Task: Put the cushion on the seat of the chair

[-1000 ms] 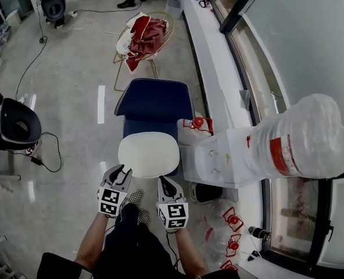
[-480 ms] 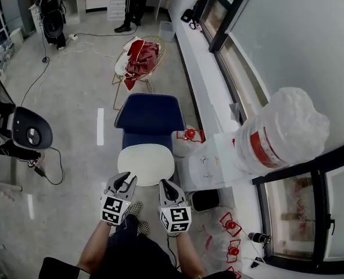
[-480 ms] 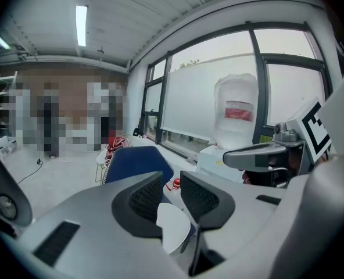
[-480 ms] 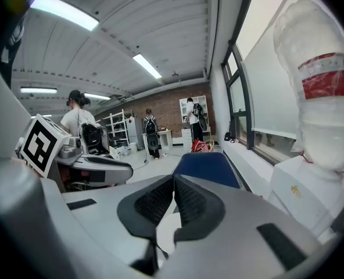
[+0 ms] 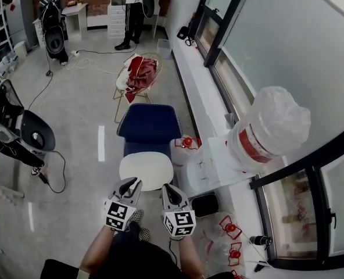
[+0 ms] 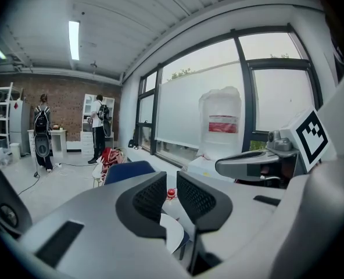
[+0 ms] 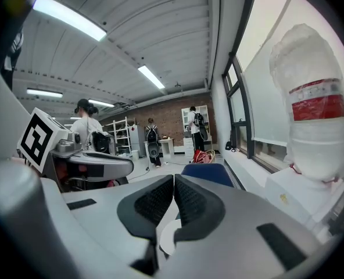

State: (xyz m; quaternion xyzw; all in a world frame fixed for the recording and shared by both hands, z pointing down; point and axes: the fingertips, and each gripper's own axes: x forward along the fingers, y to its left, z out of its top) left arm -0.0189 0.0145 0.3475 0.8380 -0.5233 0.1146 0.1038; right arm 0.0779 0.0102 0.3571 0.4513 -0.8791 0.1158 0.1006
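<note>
A white oval cushion lies on the seat of the blue chair, in front of its backrest. Both grippers hover just short of the cushion's near edge and touch nothing. My left gripper has its jaws closing, with a narrow gap and nothing between the pads. My right gripper is shut with its pads together and empty. In the left gripper view the cushion shows low between the fingers, with the blue chair behind. The right gripper view shows the cushion below the gripper.
A wire chair with red cloth stands behind the blue chair. To the right are a white box and a large plastic-wrapped water bottle by the window sill. A black seat shell and cables lie left. People stand at the back.
Both grippers have risen and drawn back from the cushion's near edge. The left jaws have narrowed. The cushion has stayed on the seat.
</note>
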